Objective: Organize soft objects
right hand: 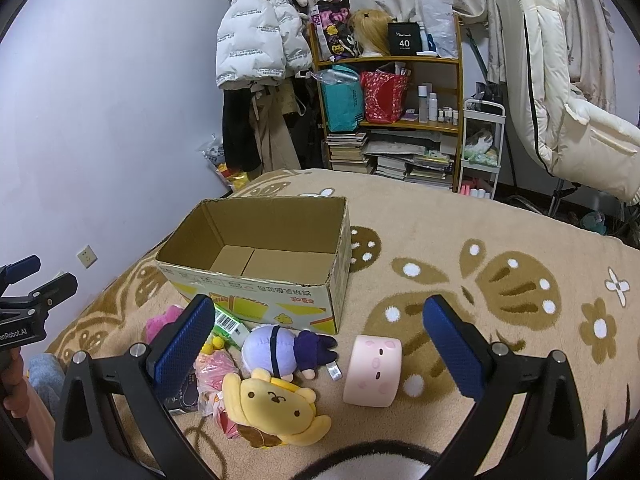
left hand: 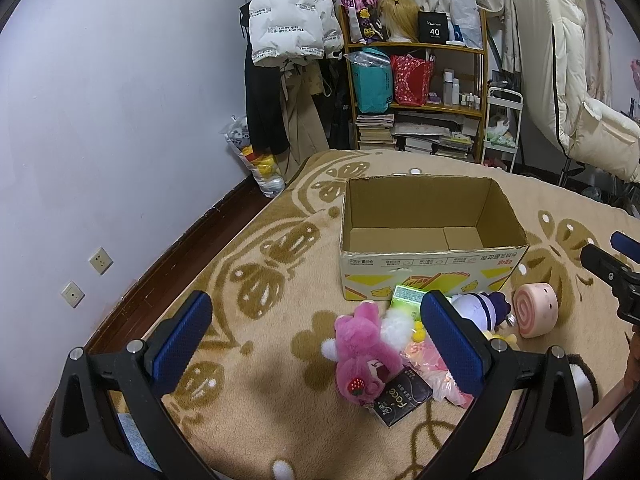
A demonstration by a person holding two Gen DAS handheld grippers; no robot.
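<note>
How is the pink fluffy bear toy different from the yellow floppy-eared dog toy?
The pink fluffy bear toy is shaggy, with a strawberry on it; the yellow floppy-eared dog toy is smooth, with a plain dotted face. The bear leans on a dark packet; the dog lies face-up on the blanket. Both are soft and still outside the box.

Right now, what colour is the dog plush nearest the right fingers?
Yellow dog plush; it shows best in the right wrist view.

The left tongs (left hand: 316, 336) partly hide the yellow plush (left hand: 498, 336).
</note>
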